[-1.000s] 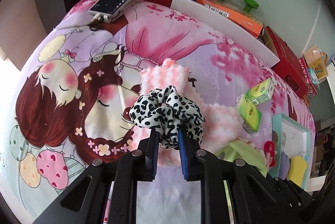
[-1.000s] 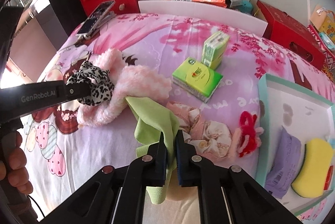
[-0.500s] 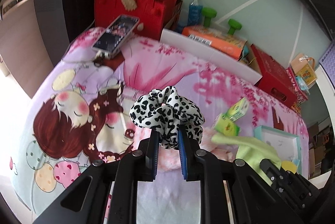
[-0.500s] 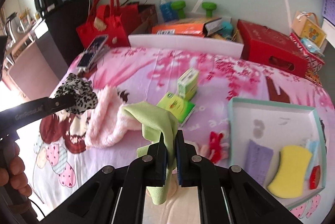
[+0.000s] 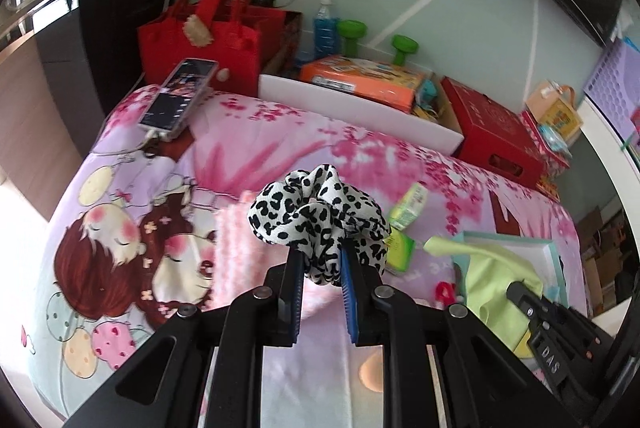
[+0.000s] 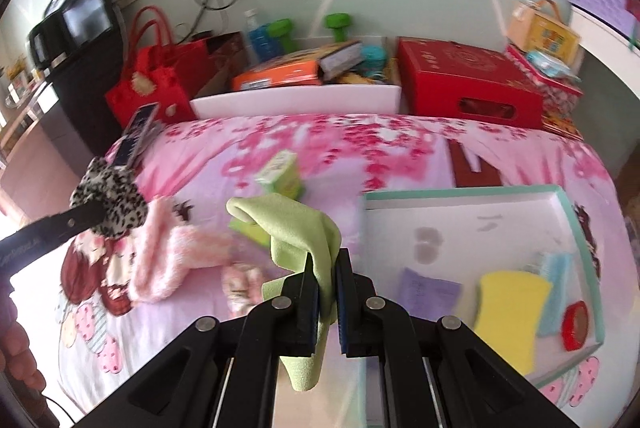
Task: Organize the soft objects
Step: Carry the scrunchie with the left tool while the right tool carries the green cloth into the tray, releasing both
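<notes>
A leopard scrunchie (image 5: 318,214) is pinched in the left gripper (image 5: 320,270), a green cloth (image 6: 304,232) in the right gripper (image 6: 323,270), both aloft; the tray (image 6: 460,194), right of the fingers, holds seemingly few items, so much remains.

A lived-in home bedroom: a bed under a pink cartoon-girl bedsheet (image 5: 168,212), with a smartphone (image 5: 178,94) lying on it. Along the wall sit a red felt handbag (image 5: 200,40), green dumbbells (image 6: 338,24) and a red gift box (image 6: 468,80).
</notes>
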